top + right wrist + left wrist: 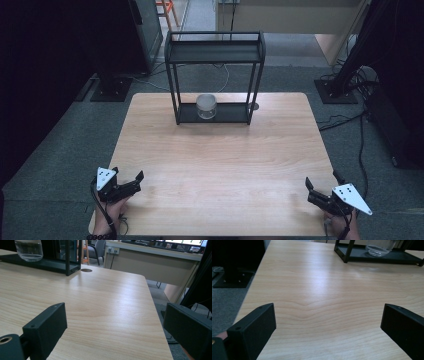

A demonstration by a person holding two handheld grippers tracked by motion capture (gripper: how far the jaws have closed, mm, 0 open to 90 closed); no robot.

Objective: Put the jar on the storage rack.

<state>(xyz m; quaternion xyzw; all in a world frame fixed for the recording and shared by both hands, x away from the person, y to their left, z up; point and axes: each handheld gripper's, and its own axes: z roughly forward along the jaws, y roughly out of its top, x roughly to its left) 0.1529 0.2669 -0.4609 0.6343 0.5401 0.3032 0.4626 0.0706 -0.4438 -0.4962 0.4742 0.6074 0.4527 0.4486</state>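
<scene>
A clear glass jar (pixel 206 106) stands on the bottom shelf of a black two-tier metal rack (pixel 215 52) at the far middle of the wooden table (pixel 220 165). The jar's base (pixel 379 248) appears at the top of the left gripper view, and the jar (pixel 28 250) at the top left of the right gripper view. My left gripper (pixel 127 176) rests at the table's near left corner, open with nothing between its jaws. My right gripper (pixel 322 181) sits at the near right corner, likewise open and holding nothing. Both are far from the jar.
The rack's upper shelf (pixel 214 51) is bare. A round cable hole (pixel 86 270) lies in the table beside the rack's right foot. Black stand bases (pixel 111 89) and cables (pixel 350 117) lie on the grey carpet around the table. A desk (pixel 150 255) stands beyond the far edge.
</scene>
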